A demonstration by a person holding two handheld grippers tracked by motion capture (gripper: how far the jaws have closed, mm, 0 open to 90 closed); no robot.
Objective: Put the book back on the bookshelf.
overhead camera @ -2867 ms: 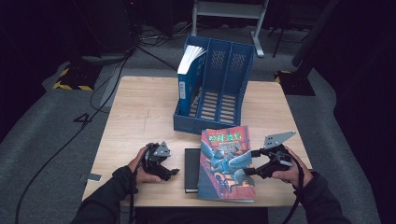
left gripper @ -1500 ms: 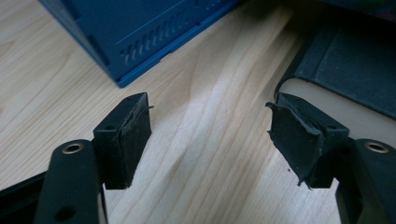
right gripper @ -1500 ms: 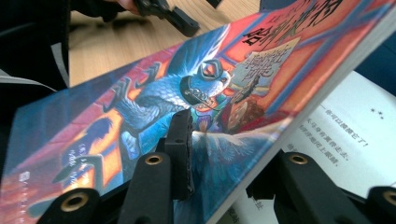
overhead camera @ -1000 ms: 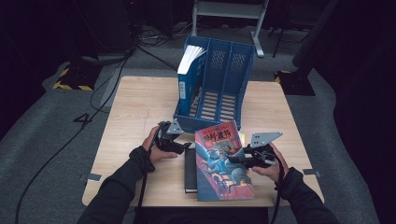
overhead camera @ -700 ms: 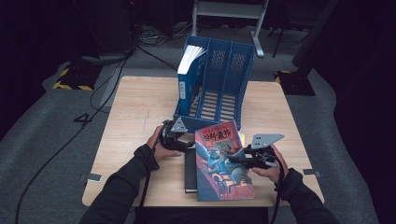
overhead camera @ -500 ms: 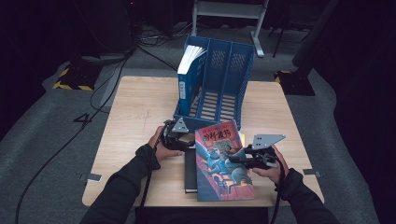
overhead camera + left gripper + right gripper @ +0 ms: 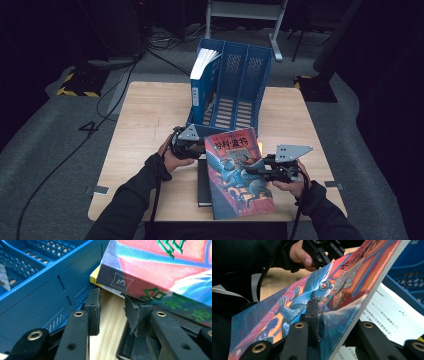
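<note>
A colourful paperback [image 7: 235, 172] is tilted up off the table in front of the blue file rack [image 7: 235, 85]. My right gripper [image 7: 248, 170] is shut on its front cover and a block of pages at the right edge. Its jaws have just been closing further on them. In the right gripper view, one pad [image 7: 312, 315] lies on the cover [image 7: 287, 310] and an open page [image 7: 392, 317] shows beneath. My left gripper [image 7: 204, 148] is at the book's upper left corner. Its jaws [image 7: 110, 293] have just been closing, with bare wood between the pads and the spine corner [image 7: 120, 281] just beyond them.
The rack's front wall [image 7: 37, 297] is close beside my left gripper. A blue-spined book [image 7: 202, 75] stands in the rack's left slot. A dark book [image 7: 202, 182] lies flat under the paperback. The wooden table [image 7: 145, 120] has free room at left and back right.
My left gripper has come from the table's front left to the paperback's upper left corner. The right gripper has tilted the paperback up and toward the rack.
</note>
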